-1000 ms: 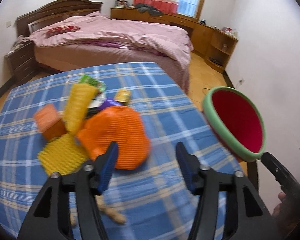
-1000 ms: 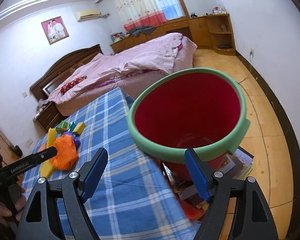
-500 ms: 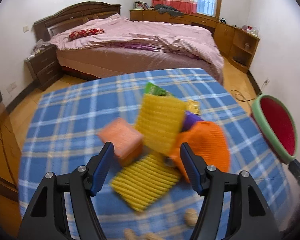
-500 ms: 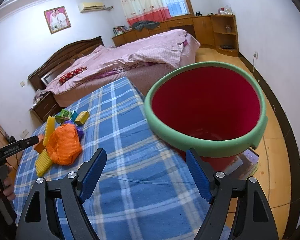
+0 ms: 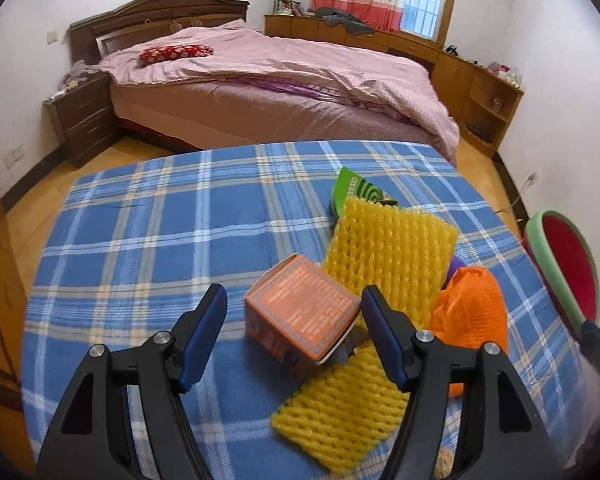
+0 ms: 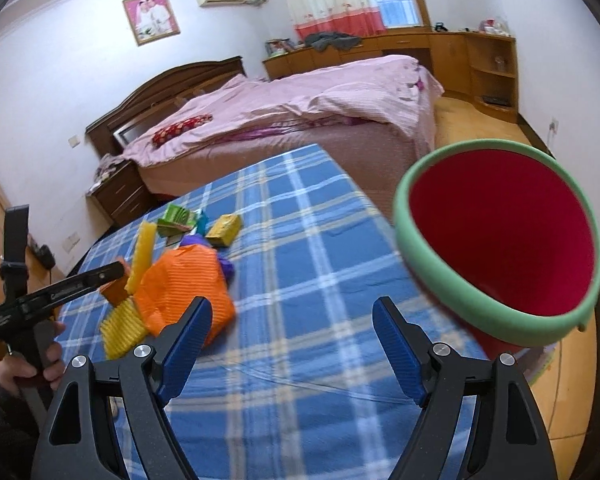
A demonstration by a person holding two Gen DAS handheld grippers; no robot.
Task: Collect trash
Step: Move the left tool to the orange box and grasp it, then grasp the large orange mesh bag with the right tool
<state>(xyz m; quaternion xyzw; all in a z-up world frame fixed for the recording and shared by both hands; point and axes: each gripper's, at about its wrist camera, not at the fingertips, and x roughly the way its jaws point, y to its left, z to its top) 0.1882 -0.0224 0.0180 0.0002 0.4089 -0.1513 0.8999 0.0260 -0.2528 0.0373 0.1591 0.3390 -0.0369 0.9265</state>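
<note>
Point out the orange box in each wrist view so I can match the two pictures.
Left wrist view: the orange box sits low in the centre, between the open fingers of the left gripper, beside the yellow foam nets.
Right wrist view: only a sliver of it shows at left, behind the left gripper's finger and the orange bag.
Shared landmark: the orange bag on the blue plaid cloth.

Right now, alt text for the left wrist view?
The open left gripper hovers with its blue-padded jaws on either side of an orange box on a blue plaid table. Yellow foam netting, an orange bag and a green packet lie just beyond. A red bin with a green rim shows at right, a pink bed behind.
</note>
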